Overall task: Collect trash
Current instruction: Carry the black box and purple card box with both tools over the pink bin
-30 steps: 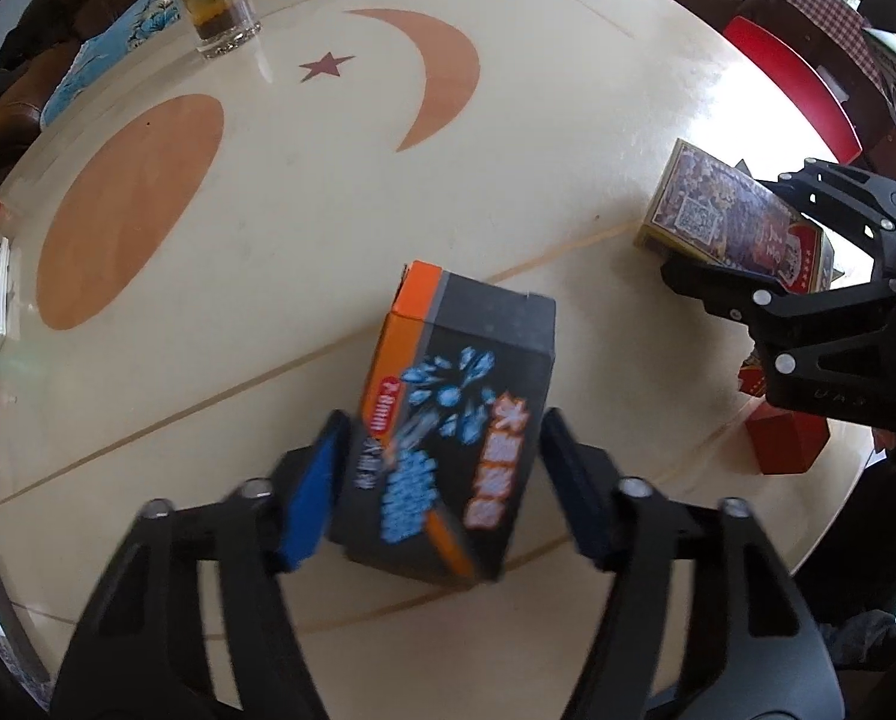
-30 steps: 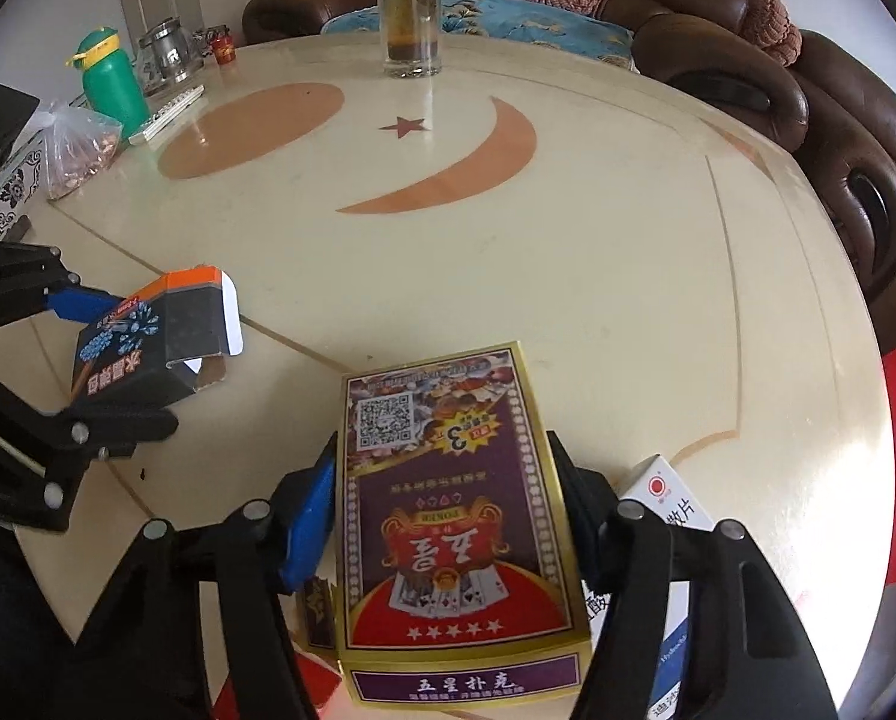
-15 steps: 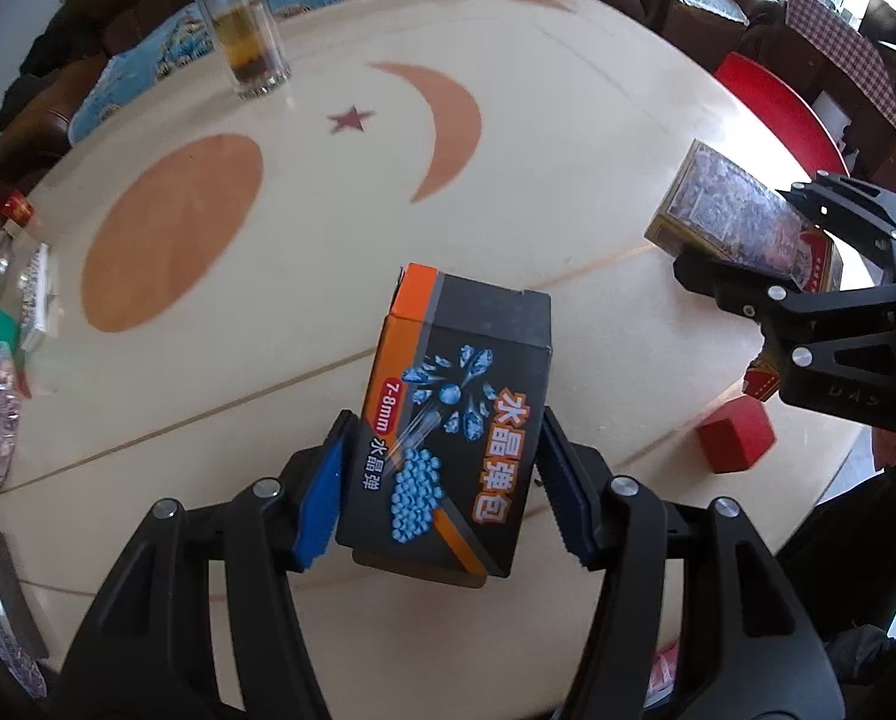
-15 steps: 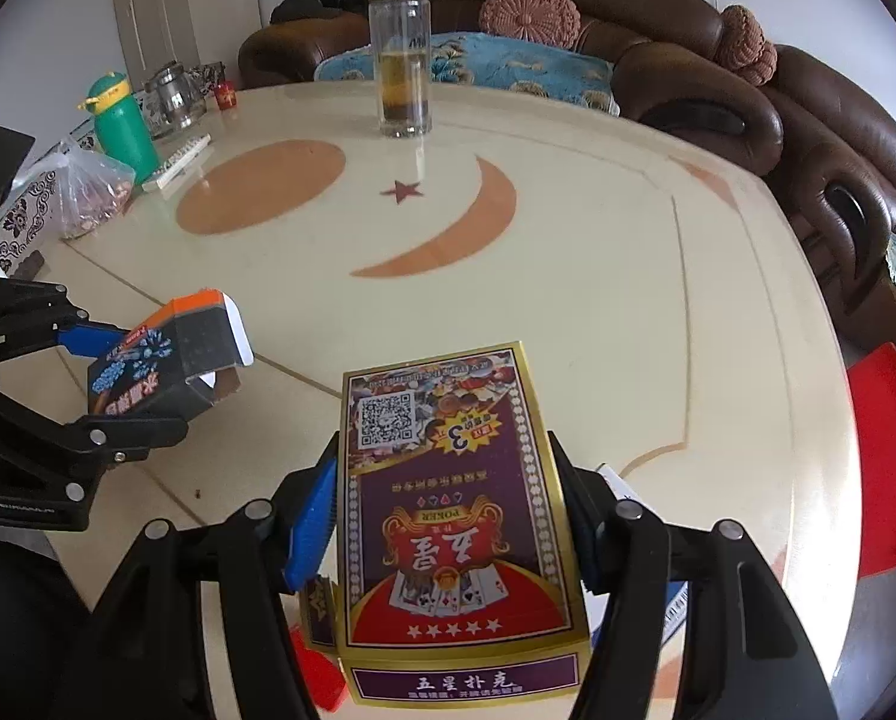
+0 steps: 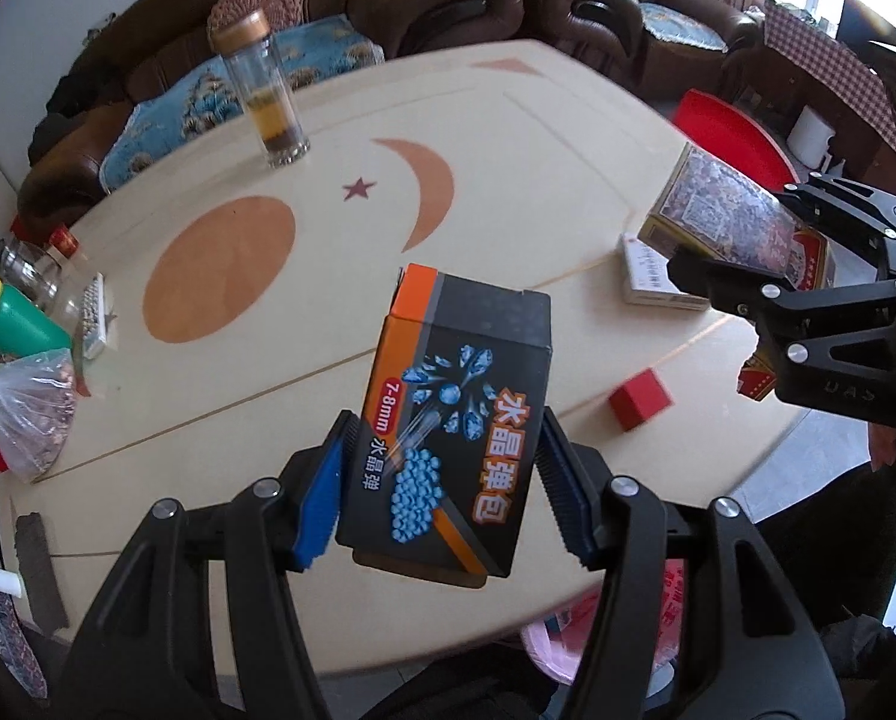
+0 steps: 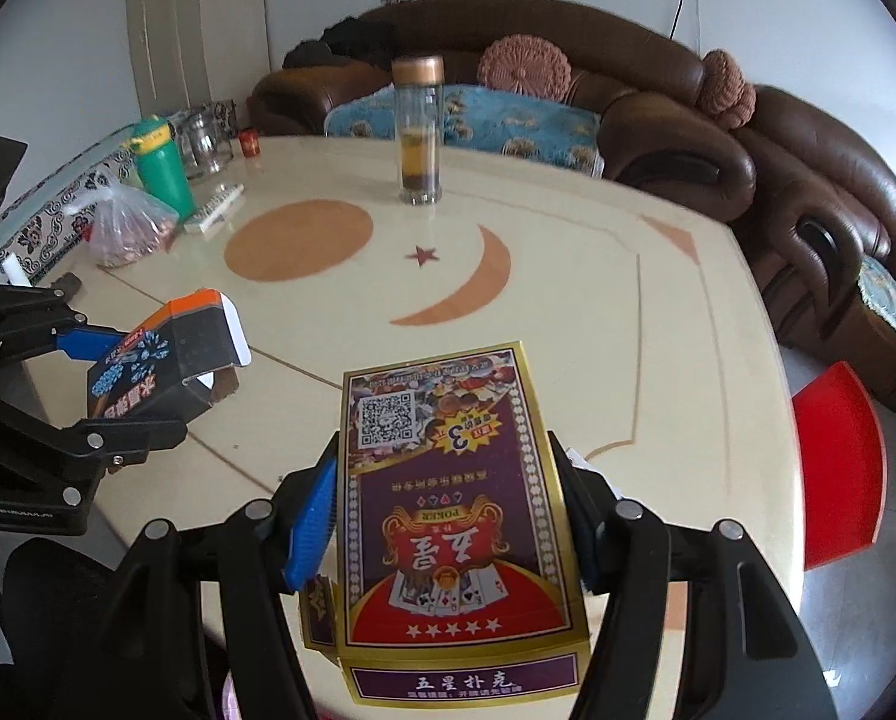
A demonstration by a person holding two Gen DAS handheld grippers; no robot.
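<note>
**Two boxes held above the round table**

Here, the left gripper (image 5: 441,480) is clamped on a black and orange cardboard box printed with blue crystal beads (image 5: 457,420). Its blue pads (image 5: 321,498) press the box's two long sides, and the box hangs clear of the cream round table with orange sun, star and moon inlays (image 5: 219,396), tilted slightly, orange end pointing away from the camera. In the right wrist view the same box (image 6: 165,360) shows an open white flap at its far end.

The right gripper (image 6: 441,516) is clamped on a flat purple and gold playing-card box with a red panel and a QR code (image 6: 454,504). Its fingers (image 6: 309,522) squeeze the long edges, and the box sits lifted off the tabletop (image 6: 568,330), printed face up. From the left wrist view this card box (image 5: 730,222) is seen at the right, above the table's edge.

Below it on the table lie a small white carton (image 5: 646,276) and a small red cube-shaped box (image 5: 640,405), near each other but apart. Further back stands a clear glass tea bottle with a copper-coloured lid (image 6: 419,132), upright behind the star. At the table's left side are a green plastic bottle (image 6: 162,165), a clear plastic bag of reddish contents (image 6: 129,231) and a glass jar (image 6: 204,144). A brown leather sofa (image 6: 658,120) curves behind the table, and a red plastic stool (image 6: 838,456) stands to the right.
</note>
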